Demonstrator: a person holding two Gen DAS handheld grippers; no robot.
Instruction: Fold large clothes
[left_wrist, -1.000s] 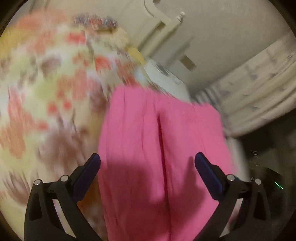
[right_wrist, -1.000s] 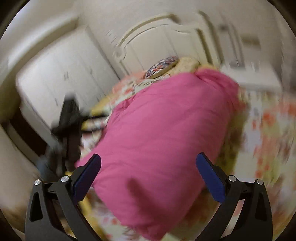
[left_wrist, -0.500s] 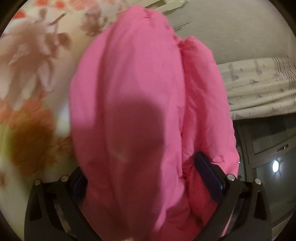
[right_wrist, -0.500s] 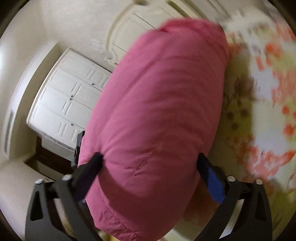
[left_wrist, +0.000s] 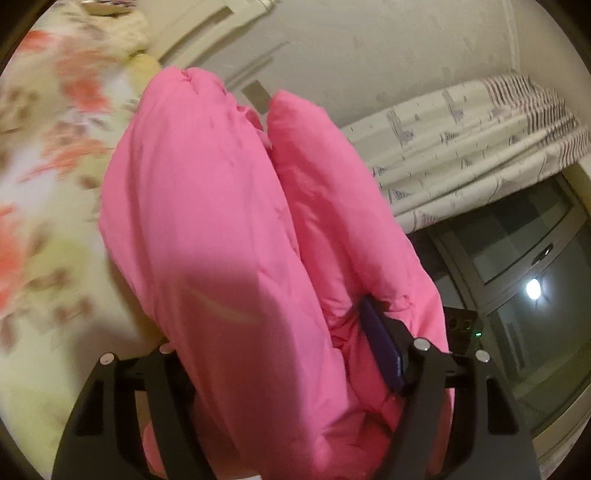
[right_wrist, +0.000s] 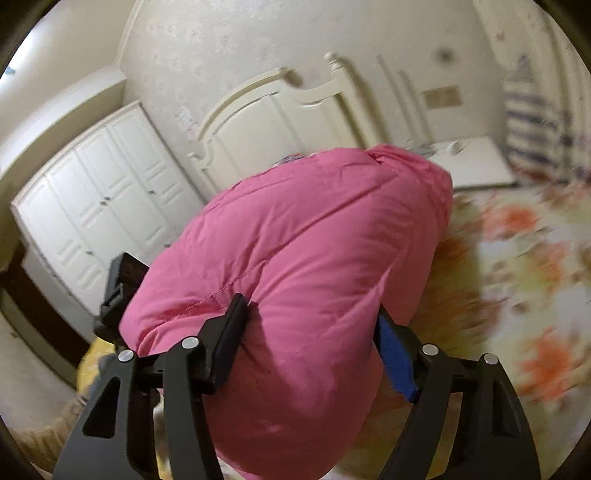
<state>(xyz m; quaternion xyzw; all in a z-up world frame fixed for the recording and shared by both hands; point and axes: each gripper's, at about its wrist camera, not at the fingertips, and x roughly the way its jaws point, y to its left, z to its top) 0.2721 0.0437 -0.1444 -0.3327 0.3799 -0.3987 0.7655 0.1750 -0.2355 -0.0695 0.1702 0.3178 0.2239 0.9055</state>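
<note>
A thick pink padded jacket (left_wrist: 207, 229) lies folded in a bulky roll on the flowered bedspread (left_wrist: 44, 177). My left gripper (left_wrist: 273, 325) straddles one end of it and its jaws are closing. The right pad (left_wrist: 380, 347) digs into a fold, and the left pad is hidden behind the fabric. In the right wrist view the same jacket (right_wrist: 314, 236) bulges between the fingers of my right gripper (right_wrist: 310, 310), whose jaws are also closing. Its left pad (right_wrist: 231, 332) dents the padding and its blue right pad (right_wrist: 395, 358) presses the other side.
A cream headboard (right_wrist: 273, 122) and a white wardrobe (right_wrist: 96, 206) stand behind the bed. A patterned curtain (left_wrist: 472, 140) hangs over a dark window (left_wrist: 535, 295). A black device (right_wrist: 118, 288) shows beyond the jacket on the left. The bedspread (right_wrist: 524, 280) spreads out to the right.
Both grippers have moved forward over the pink jacket, from a short way off to straddling it. Their jaws have narrowed from wide open until the pads squeeze the padding.
</note>
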